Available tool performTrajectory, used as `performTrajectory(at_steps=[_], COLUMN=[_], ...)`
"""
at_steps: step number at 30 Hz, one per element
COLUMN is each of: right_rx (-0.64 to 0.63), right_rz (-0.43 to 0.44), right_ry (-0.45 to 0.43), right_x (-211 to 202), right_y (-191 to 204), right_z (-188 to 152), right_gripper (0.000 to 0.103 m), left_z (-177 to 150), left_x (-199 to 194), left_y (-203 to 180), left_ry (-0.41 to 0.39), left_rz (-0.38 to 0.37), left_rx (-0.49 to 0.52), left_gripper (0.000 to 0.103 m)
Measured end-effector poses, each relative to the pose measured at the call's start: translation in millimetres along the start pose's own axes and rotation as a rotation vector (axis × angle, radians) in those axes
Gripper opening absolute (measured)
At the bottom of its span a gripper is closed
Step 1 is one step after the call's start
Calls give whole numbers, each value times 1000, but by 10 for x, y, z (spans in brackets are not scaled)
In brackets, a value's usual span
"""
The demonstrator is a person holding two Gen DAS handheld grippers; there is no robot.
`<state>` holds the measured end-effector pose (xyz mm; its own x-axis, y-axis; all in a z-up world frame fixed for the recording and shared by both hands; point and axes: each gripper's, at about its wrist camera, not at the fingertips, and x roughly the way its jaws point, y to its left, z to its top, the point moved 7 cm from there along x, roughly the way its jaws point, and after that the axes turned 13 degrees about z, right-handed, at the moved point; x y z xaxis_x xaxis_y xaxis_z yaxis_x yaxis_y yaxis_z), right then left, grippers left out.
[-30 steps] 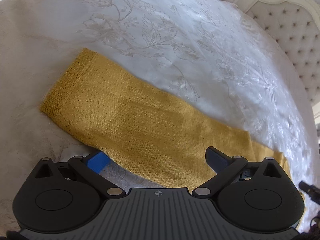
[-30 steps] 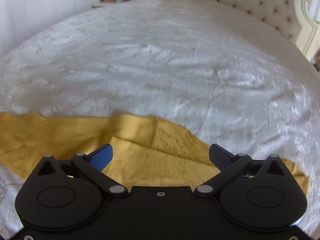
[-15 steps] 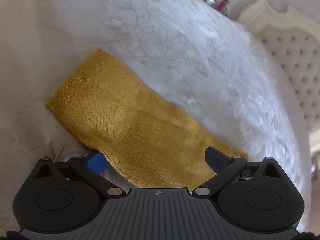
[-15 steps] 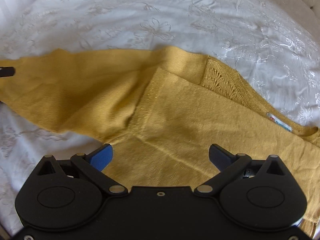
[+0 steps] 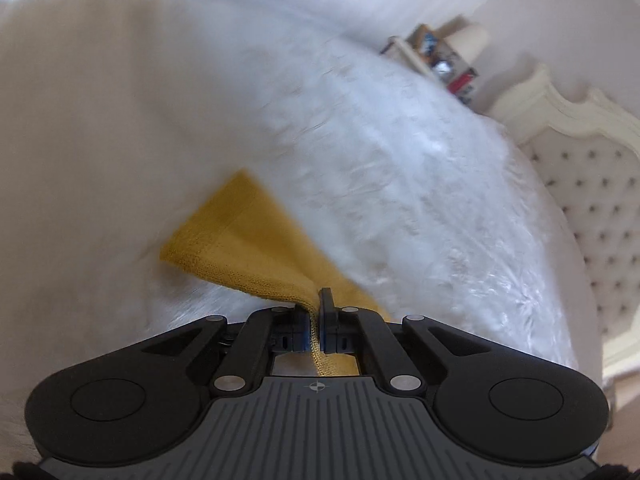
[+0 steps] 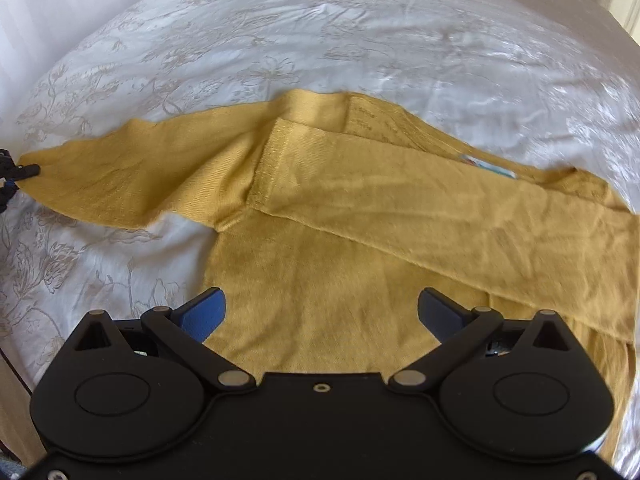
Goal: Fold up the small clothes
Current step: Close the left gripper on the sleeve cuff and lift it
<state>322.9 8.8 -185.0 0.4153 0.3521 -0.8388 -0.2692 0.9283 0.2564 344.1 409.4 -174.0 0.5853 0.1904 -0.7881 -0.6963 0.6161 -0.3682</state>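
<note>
Between your left gripper's (image 5: 316,320) jaws sits the cuff end of the yellow sweater's (image 6: 360,240) left sleeve (image 5: 240,240), pinched tight; half a second ago those jaws were spread over it; carry it smoothly across the body so it lies flat over the other folded sleeve (image 6: 440,208); your right gripper (image 6: 320,312) hovers with jaws wide apart, holding nothing; the sweater lies spread on the bed (image 6: 280,32).

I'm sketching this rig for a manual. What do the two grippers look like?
Both are black, with round side discs, silver pivot screws and angled linkage arms. The left gripper has a grey ribbed body with a small crosshair mark. The right gripper has a plain black body and blue fingertips.
</note>
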Motion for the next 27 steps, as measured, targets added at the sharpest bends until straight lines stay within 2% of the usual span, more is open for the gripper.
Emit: performTrajectory(at_steps=[6, 9, 12, 14, 18, 24, 27], right_rx=[75, 107, 127, 143, 194, 264, 283], right_rz=[-8, 0, 11, 18, 17, -10, -9], right_ry=[-21, -40, -57, -66, -103, -127, -121], right_x=[-217, -341, -469, -561, -808, -1144, -1228], right_y=[-226, -335, -457, -563, -863, -1406, -1627], right_z=[-243, -368, -483, -560, -697, -917, -1018], right_gripper=[102, 102, 102, 102, 102, 102, 102], left_z=[149, 40, -226, -521, -1228, -2418, -3023], left_x=[-680, -1042, -1337, -1453, -1437, -1190, -1090], left_y=[-850, -1459, -2015, -2384, -2961, -3517, -3645], left_ry=[-169, -240, -280, -279, -219, -97, -28], left_rz=[-171, -280, -372, -431, -490, -495, -477], left_rx=[219, 338, 440, 495, 586, 748, 842], left_gripper=[3, 3, 3, 3, 3, 3, 4])
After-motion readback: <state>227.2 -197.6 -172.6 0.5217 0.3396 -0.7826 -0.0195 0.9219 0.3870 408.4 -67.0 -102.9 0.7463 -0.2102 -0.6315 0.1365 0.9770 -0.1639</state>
